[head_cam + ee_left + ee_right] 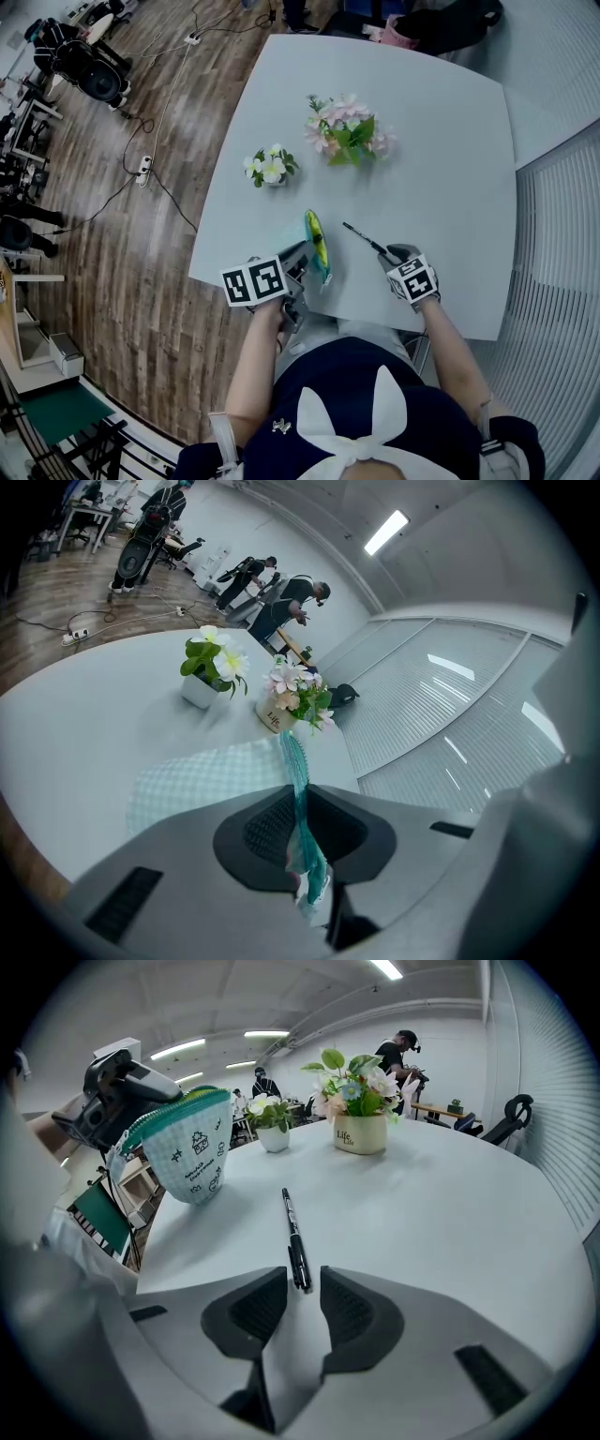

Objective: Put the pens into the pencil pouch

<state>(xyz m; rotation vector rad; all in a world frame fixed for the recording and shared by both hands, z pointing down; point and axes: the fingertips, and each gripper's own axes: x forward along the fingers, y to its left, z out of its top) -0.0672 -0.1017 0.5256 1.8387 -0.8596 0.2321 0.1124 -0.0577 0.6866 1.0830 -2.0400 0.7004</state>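
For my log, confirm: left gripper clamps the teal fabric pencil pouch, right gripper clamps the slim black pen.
Wrong about the right gripper: the right gripper view shows its jaws open, the slim black pen lying loose on the white table. The rest holds.

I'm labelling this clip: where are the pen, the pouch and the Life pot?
pen (293, 1238): right gripper view, mid-barrel.
pouch (187, 1152): right gripper view, printed side.
Life pot (360, 1135): right gripper view, front wall.

Ahead of my right gripper (303, 1283) I see a pot of pink flowers (360, 1133), a white-flowered pot (273, 1138) farther left, both standing on the pale table (450, 1213).
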